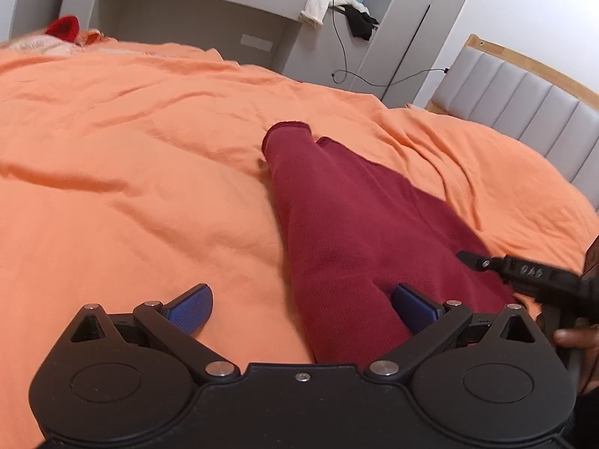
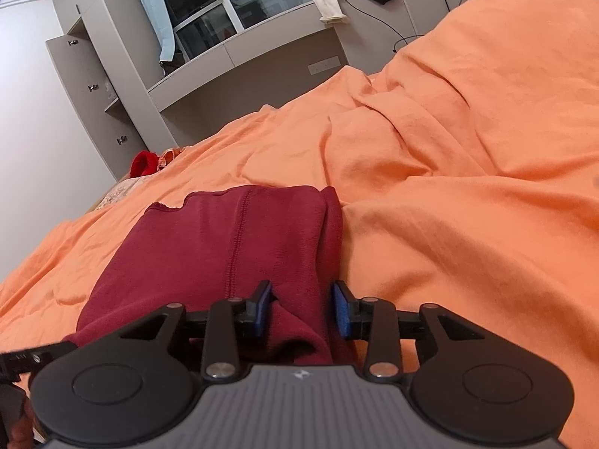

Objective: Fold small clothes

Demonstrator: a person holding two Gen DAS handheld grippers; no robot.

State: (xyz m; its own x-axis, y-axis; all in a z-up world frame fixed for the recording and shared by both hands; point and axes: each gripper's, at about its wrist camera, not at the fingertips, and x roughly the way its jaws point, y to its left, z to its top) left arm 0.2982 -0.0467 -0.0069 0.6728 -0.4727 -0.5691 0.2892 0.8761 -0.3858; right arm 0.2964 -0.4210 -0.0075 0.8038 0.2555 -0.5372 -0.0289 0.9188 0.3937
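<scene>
A dark red knit garment [image 1: 337, 224] lies folded lengthwise on the orange bedsheet [image 1: 131, 187]. My left gripper [image 1: 302, 308] stands wide open over its near end. One blue pad [image 1: 413, 310] rests on the cloth and the other pad [image 1: 191, 308] is over bare sheet. In the right wrist view the garment [image 2: 224, 243] shows a seam down its middle. My right gripper [image 2: 302, 308] is open at the garment's near right edge, with a bunched fold lying between its pads but not pinched. Part of the right gripper [image 1: 524, 273] shows at the right edge of the left wrist view.
A grey padded headboard [image 1: 524, 104] bounds the bed at the right. A bright red item [image 1: 63, 28] lies at the far corner. Grey cabinets [image 2: 93, 86], a ledge with draped clothes [image 1: 337, 3] and a dangling cable [image 1: 340, 52] stand beyond. A person's hand [image 1: 572, 336] holds the right gripper.
</scene>
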